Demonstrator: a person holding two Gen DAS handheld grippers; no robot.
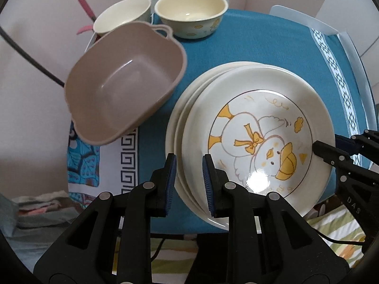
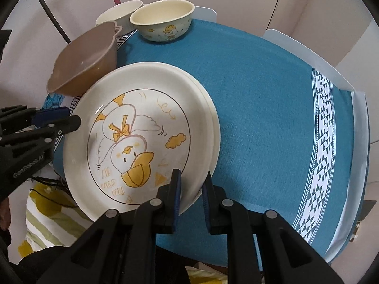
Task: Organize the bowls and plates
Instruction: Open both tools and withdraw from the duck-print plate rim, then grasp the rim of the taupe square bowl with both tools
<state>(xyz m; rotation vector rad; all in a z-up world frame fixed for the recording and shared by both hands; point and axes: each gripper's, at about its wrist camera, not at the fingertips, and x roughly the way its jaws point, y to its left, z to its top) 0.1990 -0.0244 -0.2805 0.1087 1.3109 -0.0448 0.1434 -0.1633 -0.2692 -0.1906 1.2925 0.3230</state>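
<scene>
Left gripper nearest, fingers straddling the near-left rim of the plate stack, seemingly pinching it. Right gripper likewise clamped across the opposite rim; two-sided hold, likely to move the whole stack level. Duck plate on top, stack on blue tablecloth. Brown bowl just beside, two cream bowls further back, not yet nested. "GenRobot.AI" readable on left gripper body; "DAS" on right. Plate lettering illegible.

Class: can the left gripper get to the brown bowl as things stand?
Probably not at once: the left gripper straddles the plate stack's rim. Once released, the brown bowl lies unobstructed to its left.
</scene>
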